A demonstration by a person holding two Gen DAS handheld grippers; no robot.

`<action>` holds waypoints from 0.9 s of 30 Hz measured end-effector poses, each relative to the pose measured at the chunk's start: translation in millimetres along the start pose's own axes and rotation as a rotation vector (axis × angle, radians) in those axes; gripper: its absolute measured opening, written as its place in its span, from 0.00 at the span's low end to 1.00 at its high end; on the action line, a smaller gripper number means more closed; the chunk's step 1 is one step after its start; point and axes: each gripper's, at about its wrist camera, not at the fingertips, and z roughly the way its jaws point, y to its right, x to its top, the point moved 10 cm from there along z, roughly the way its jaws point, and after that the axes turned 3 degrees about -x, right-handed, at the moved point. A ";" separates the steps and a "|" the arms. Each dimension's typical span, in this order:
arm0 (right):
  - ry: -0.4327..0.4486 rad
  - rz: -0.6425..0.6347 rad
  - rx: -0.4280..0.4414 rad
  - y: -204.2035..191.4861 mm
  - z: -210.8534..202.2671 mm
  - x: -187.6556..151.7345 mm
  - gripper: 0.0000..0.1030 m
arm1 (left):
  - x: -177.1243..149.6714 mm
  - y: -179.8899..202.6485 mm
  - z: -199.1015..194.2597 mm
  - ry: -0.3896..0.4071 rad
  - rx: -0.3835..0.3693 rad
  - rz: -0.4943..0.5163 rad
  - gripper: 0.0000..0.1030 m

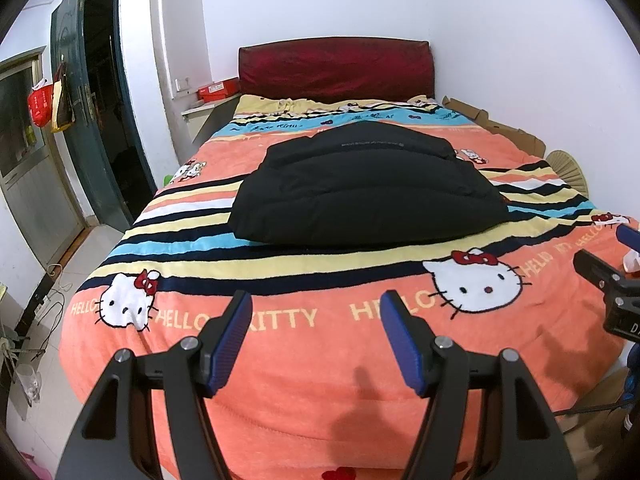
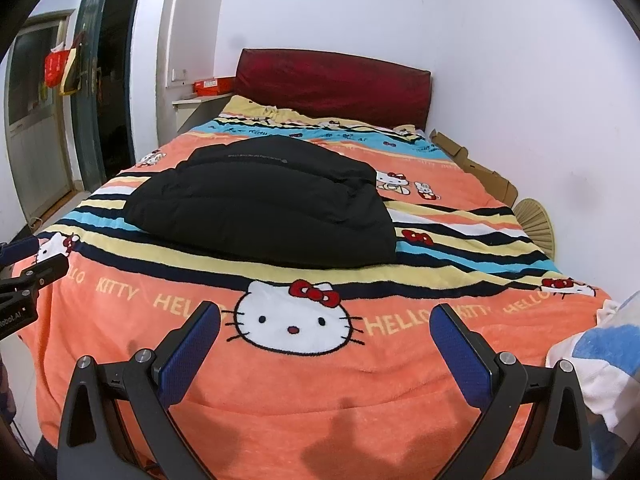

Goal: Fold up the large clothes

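While both grippers (image 1: 316, 316) (image 2: 325, 326) gape empty, the folded black jacket (image 1: 368, 184) seemingly lies crosswise.

Left gripper (image 1: 316, 336) and right gripper (image 2: 325, 340): jaws apart, seemingly empty.

Home bedroom — bed (image 1: 280, 380) with cartoon blanket (image 1: 320, 320), red headboard (image 1: 336, 68), green door (image 1: 76, 92) — white walls.

White walls (image 1: 500, 40), a red headboard (image 1: 336, 66), an open dark door (image 1: 74, 92).
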 end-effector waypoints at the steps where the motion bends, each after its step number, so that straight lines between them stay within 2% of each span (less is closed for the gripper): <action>1: -0.001 0.000 0.000 -0.2 0.6 -0.2 1.00 | -0.3 0.0 0.2 -0.001 -0.001 0.000 0.63; 27: -0.023 0.001 0.003 -1.4 8.0 -6.4 1.00 | -3.7 2.7 2.0 -0.003 -0.003 0.002 0.63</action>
